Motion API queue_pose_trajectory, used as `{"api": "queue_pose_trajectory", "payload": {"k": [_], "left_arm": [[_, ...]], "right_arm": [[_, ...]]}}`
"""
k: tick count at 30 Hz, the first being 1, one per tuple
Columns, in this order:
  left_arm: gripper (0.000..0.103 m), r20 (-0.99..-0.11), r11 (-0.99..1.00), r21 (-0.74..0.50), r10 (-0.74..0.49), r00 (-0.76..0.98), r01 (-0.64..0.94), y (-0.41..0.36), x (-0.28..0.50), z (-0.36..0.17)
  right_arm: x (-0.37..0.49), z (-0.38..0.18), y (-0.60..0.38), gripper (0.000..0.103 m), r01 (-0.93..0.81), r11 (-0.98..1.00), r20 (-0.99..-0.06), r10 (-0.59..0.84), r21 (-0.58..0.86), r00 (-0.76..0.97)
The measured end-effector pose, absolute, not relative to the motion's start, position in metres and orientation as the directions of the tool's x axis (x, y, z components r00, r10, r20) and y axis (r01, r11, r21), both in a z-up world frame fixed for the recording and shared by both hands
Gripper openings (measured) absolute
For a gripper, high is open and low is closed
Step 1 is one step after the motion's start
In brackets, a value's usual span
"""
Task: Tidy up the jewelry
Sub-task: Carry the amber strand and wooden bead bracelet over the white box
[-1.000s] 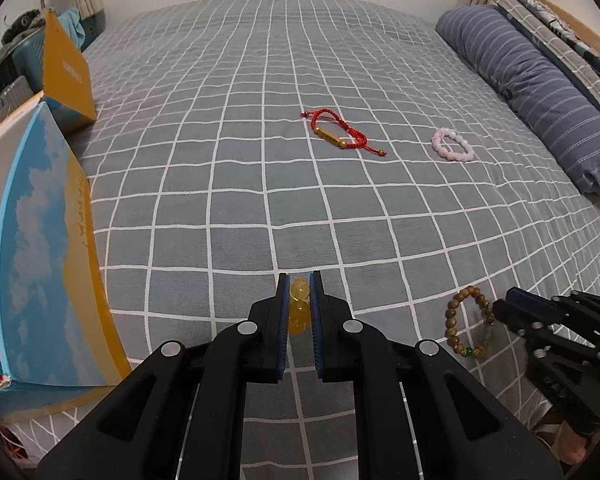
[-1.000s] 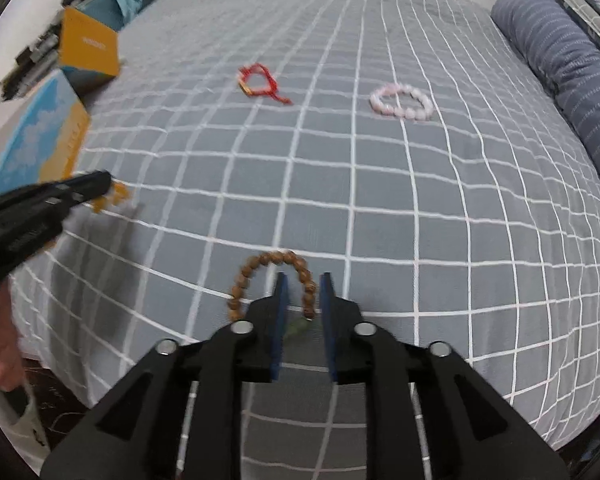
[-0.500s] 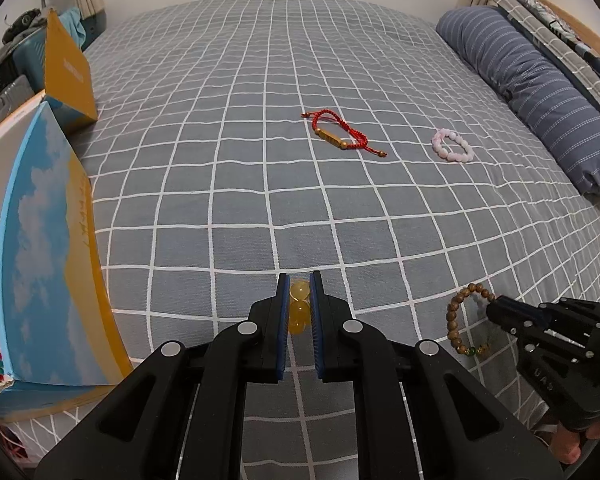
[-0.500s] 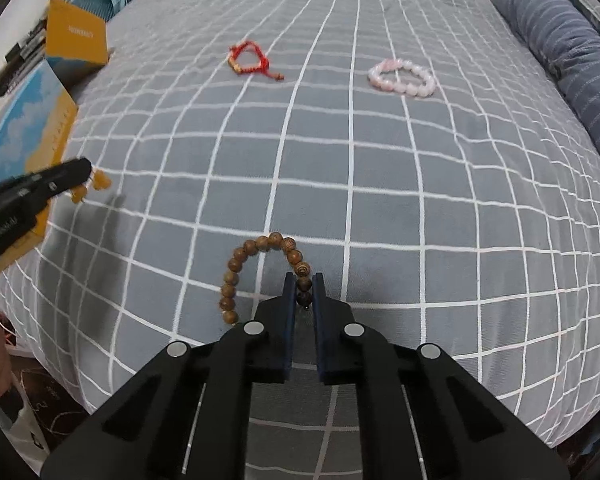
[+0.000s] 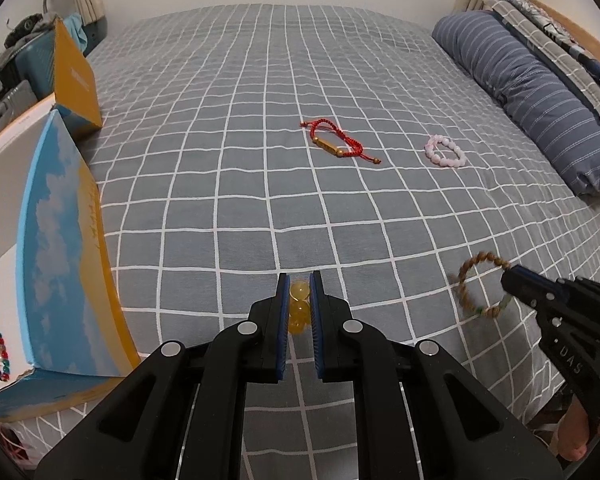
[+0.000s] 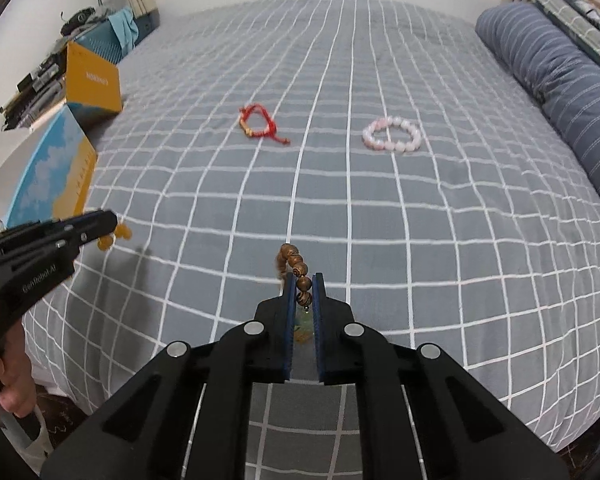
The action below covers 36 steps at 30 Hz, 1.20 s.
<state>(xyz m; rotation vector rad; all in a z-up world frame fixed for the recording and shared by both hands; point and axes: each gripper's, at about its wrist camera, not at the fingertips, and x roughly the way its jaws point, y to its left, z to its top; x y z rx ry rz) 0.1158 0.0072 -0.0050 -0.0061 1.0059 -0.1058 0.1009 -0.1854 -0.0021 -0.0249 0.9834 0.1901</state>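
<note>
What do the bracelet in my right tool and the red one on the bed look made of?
Brown bead bracelet: likely wood, matte brown beads with darker grain swirls, plus a glossy greenish, stone-like piece.
Red bracelet: braided red cord, matte and limp, carrying a shiny gold-coloured bar, probably metal.

The bedspread (image 5: 228, 184) is grey with a white grid. On it lie a red cord bracelet (image 5: 334, 142) and a pink bead bracelet (image 5: 445, 151). The pillow (image 5: 532, 92) beside it is blue with thin white stripes.

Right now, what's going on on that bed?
A person holds a gripper in each hand. The left gripper is shut on a yellow bead bracelet; the right gripper is shut on a wooden bead bracelet, lifted clear of the bedspread. A red cord bracelet and pink bead bracelet lie there unpicked. An open box stands left.
</note>
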Motion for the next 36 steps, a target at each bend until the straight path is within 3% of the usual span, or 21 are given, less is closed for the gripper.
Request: {"api": "queue_pose_trajectory", "payload": {"k": [12, 36], "left_arm": [[0.009, -0.819, 0.994, -0.061, -0.102, 0.564, 0.092, 0.015, 0.104, 0.017], [0.009, -0.727, 0.999, -0.033, -0.029, 0.686, 0.008, 0.075, 0.052, 0.098]], "right_arm": [[0.089, 0.035, -0.182, 0.007, -0.130, 0.991, -0.729, 0.120, 0.043, 0.673], [0.065, 0.100, -0.101, 0.007, -0.217, 0.976, -0.659, 0.185, 0.034, 0.729]]}}
